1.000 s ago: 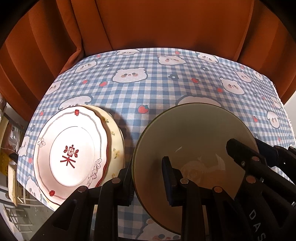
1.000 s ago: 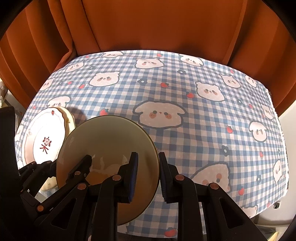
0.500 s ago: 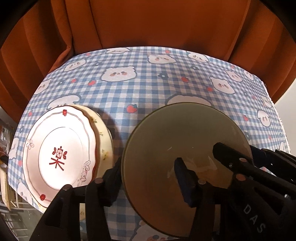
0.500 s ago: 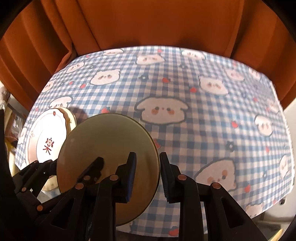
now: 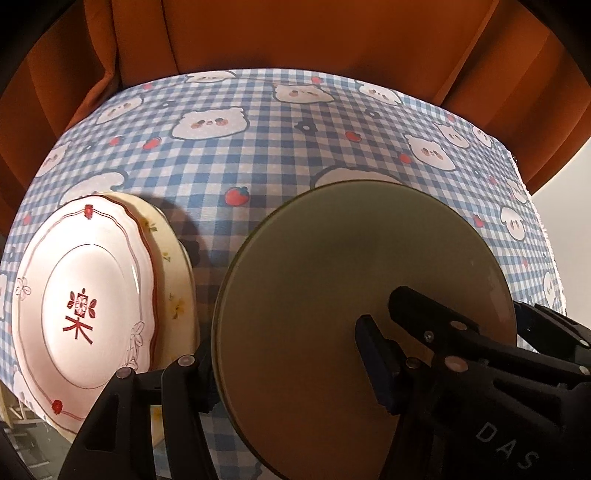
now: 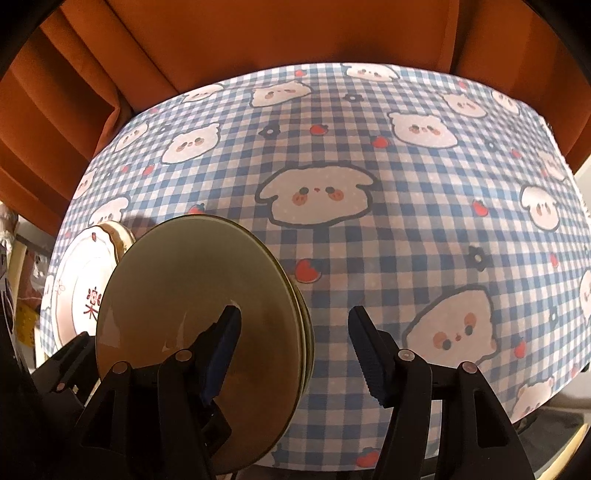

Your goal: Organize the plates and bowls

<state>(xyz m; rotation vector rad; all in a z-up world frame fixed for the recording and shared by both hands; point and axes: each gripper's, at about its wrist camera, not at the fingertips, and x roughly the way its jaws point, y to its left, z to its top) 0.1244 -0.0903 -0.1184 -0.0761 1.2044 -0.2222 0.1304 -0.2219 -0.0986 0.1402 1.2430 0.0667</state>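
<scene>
An olive-green plate (image 5: 332, 288) lies on the checked tablecloth, and in the right wrist view this plate (image 6: 184, 295) shows further rims stacked under its right edge. My left gripper (image 5: 284, 347) straddles its left rim with jaws opening, the pads off the plate. My right gripper (image 6: 295, 317) straddles the right rim the same way, jaws opening and not pressing. One of its fingers (image 5: 424, 314) reaches over the plate in the left wrist view. To the left, a white plate with red markings (image 5: 81, 295) rests on a yellow floral plate (image 5: 173, 266).
The blue-and-white checked tablecloth (image 6: 369, 147) with bear and strawberry prints covers the table. An orange curtain (image 5: 295, 33) hangs behind it. The table's right edge (image 6: 569, 177) and near edge drop off close to the plates.
Both grippers have let go of the olive plate's rims and their jaws have spread apart. The plate now fills more of both views.
</scene>
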